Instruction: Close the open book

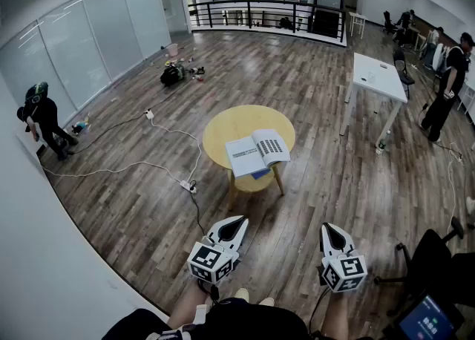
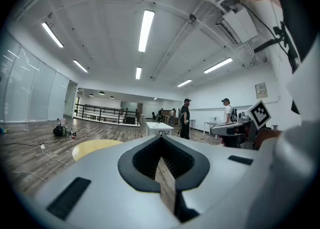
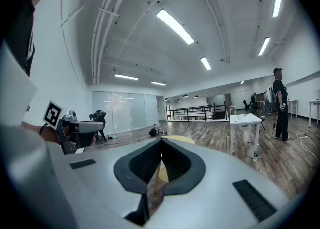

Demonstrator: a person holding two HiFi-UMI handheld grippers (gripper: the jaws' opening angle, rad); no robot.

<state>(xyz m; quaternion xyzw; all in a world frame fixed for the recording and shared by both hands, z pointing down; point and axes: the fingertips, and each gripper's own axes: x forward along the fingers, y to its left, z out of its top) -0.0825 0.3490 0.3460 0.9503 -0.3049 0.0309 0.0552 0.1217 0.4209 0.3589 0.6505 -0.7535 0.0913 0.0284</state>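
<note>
An open book (image 1: pixel 256 151) lies face up on the near side of a round yellow table (image 1: pixel 241 123), its pages spread left and right. Both grippers hang well short of the table, over the wooden floor near the person's knees. My left gripper (image 1: pixel 239 220) points toward the table with its jaws together and nothing between them. My right gripper (image 1: pixel 329 228) is likewise shut and empty. In the left gripper view the left gripper (image 2: pixel 161 140) points level, with the yellow table (image 2: pixel 94 148) low at the left. In the right gripper view the table's edge (image 3: pixel 181 139) peeks just past the right gripper (image 3: pixel 161 144).
A white cable with a power strip (image 1: pixel 186 183) runs across the floor left of the table. A white desk (image 1: pixel 378 76) stands at the right rear, with a person (image 1: pixel 450 86) beside it. Another person (image 1: pixel 41 119) crouches by the glass wall. An office chair (image 1: pixel 436 258) is near my right.
</note>
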